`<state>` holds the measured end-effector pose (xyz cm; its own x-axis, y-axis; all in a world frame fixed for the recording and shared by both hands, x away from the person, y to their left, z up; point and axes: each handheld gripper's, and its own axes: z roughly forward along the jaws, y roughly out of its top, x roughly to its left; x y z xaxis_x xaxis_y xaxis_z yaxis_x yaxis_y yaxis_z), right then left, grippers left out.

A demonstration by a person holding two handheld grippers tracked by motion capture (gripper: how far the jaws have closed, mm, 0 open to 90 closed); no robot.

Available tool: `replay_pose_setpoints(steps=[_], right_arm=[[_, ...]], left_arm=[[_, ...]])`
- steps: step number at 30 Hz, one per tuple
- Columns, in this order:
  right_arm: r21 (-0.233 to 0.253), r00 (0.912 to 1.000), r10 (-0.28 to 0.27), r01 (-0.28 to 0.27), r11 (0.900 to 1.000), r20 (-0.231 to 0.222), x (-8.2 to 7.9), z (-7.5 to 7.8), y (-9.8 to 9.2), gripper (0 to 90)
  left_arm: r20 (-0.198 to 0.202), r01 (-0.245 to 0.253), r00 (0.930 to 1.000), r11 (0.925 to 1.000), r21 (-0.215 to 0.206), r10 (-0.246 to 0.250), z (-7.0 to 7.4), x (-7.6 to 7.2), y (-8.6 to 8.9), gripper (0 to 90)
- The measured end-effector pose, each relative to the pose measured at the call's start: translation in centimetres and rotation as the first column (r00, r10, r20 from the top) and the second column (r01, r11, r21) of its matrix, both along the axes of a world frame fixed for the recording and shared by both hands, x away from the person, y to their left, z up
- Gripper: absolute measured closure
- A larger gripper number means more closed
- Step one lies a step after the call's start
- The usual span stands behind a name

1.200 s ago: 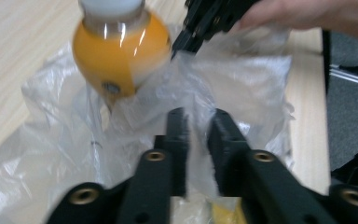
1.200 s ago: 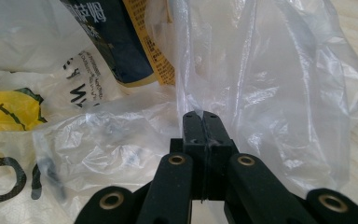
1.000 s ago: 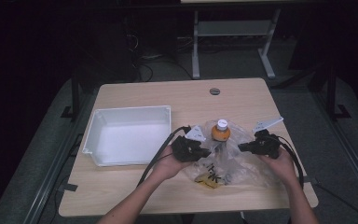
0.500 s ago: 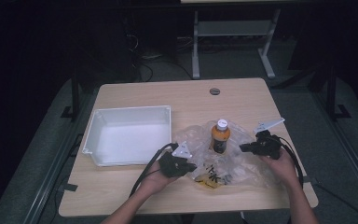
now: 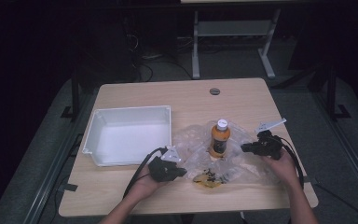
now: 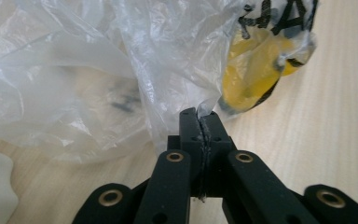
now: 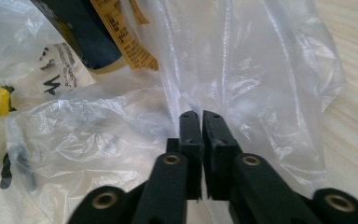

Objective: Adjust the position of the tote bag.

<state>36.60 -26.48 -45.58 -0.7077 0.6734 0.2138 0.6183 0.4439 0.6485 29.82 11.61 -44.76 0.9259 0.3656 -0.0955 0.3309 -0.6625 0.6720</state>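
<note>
My left gripper (image 6: 200, 122) pinches the edge of the thin plastic bag (image 5: 200, 154), and my right gripper (image 7: 200, 122) is closed on its other side. The bag lies on the table (image 5: 242, 100) beside the white tray (image 5: 98, 126) (the orange bottle (image 5: 219, 139) stands in it). It is soft, light and slippery, I think, so I hold the edges, well apart.

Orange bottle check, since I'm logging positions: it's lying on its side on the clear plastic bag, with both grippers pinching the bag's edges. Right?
Not quite. The high view shows the orange bottle standing upright on the plastic bag. Left gripper and right gripper do pinch it.
</note>
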Motion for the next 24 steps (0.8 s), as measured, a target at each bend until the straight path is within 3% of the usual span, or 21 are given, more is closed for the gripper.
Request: replay_pose_setpoints(steps=[4, 13, 18, 24], right_arm=[[0.013, 0.9994, -0.009, 0.009, 1.000, 0.033, -0.4, 0.5, -0.3, 73.7], [0.051, 0.9945, -0.040, 0.035, 0.998, 0.097, -2.3, 2.7, -1.3, 57.4], [0.068, 0.9895, -0.040, 0.031, 0.997, 0.139, -3.5, 3.8, -1.3, 53.5], [0.071, 0.9862, -0.026, 0.015, 0.997, 0.163, -4.4, 4.5, -1.1, 51.5]], left_arm=[[-0.007, 0.001, 1.0000, 0.9998, -0.018, -0.001, 0.5, -0.4, 0.6, 79.1], [-0.007, 0.016, 0.9998, 0.9990, -0.043, -0.016, 2.3, -1.6, 2.5, 68.0], [-0.010, 0.023, 0.9997, 0.9976, -0.066, -0.024, 3.6, -2.2, 3.7, 61.9], [0.012, 0.033, 0.9994, 0.9976, -0.061, -0.032, 5.3, -2.6, 5.0, 56.9]])
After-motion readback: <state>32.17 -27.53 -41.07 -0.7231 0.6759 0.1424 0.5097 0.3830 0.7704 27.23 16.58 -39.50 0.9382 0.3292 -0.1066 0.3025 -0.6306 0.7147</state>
